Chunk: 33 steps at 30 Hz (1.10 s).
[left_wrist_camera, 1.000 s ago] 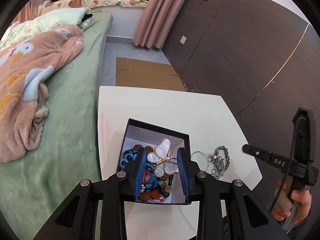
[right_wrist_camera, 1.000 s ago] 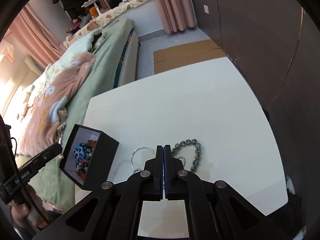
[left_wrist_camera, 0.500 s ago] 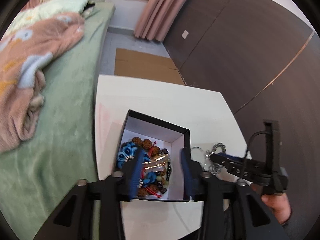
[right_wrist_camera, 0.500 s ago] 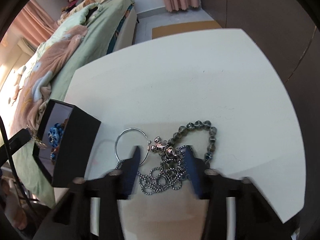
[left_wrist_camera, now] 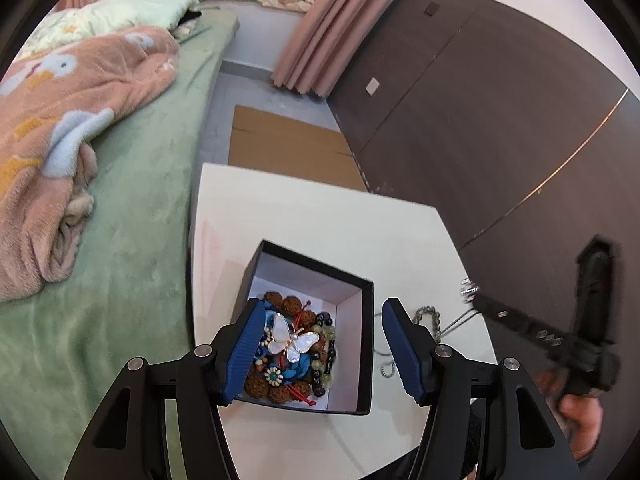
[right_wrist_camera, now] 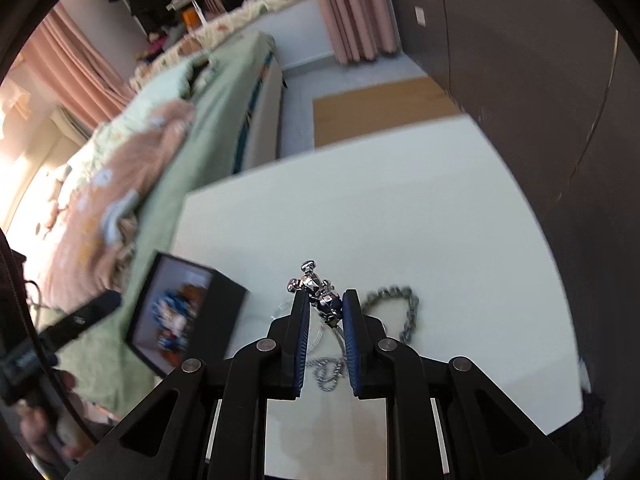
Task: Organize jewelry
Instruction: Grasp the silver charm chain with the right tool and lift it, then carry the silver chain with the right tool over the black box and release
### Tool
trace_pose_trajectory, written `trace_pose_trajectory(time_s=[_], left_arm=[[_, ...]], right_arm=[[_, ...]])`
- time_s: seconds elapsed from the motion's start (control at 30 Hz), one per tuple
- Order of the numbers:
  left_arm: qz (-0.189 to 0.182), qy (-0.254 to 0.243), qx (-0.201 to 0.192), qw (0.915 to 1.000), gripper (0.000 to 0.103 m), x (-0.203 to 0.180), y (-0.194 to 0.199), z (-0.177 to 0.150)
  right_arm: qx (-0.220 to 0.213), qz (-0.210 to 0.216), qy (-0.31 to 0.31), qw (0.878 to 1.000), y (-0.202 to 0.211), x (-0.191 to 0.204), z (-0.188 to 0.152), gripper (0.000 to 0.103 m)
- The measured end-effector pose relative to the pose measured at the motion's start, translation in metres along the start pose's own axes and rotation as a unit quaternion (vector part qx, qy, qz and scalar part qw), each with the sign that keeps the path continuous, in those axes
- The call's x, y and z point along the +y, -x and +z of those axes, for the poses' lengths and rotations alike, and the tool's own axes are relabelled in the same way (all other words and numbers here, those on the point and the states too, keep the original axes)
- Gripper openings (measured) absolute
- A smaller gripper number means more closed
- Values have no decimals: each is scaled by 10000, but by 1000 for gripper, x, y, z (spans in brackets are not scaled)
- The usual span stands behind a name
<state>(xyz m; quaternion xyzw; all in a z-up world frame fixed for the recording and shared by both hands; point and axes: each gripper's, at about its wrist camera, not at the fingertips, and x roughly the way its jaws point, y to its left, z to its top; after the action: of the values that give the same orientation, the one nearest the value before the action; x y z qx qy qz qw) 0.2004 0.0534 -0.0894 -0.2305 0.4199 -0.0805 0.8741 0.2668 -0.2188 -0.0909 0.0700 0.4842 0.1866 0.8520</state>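
Right gripper (right_wrist_camera: 325,307): jaws narrowed onto a silver charm necklace (right_wrist_camera: 318,294), its chain trailing to the white table (right_wrist_camera: 400,208) beside a grey bead bracelet (right_wrist_camera: 404,300). Left gripper (left_wrist_camera: 320,348): jaws wide apart, empty, above the black jewelry box (left_wrist_camera: 366,344). Butterfly brooch (left_wrist_camera: 290,338) lies atop beads inside.

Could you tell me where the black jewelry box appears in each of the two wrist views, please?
Left wrist view: the black jewelry box sits low in the centre, between the fingers of the open left hand-held gripper, its contents visible.
Right wrist view: the black jewelry box is at lower left, blurred, left of the right hand-held gripper.
Shared landmark: the white table beneath it.
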Motion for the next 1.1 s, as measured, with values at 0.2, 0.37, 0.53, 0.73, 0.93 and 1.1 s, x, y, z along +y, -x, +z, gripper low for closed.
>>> trace_pose_trajectory(time_s=[0.2,0.37,0.53,0.73,0.93,1.1], left_arm=[[-23,-27,-201,9998,62,0,9,2],[-53,-32,-384,9992,62,1,18,3],[-135,-70,-537,9984,62,1,26,3],[-162,-14,-638,9978,62,6,32,6],[-169,148,-709,9972,62,14,36,9],[-201,208,-744,9968,62,18,40,9]], right_arm=[[-592,81,128,9981,59,16,19,18],[-1078,166,224,9938,106,35,38,18],[-1446,161,354,9887,143,54,51,18],[-1825,165,586,9813,181,83,60,18],[-2124,345,924,9722,212,123,65,18],[-2298,457,1142,9654,223,155,74,18]])
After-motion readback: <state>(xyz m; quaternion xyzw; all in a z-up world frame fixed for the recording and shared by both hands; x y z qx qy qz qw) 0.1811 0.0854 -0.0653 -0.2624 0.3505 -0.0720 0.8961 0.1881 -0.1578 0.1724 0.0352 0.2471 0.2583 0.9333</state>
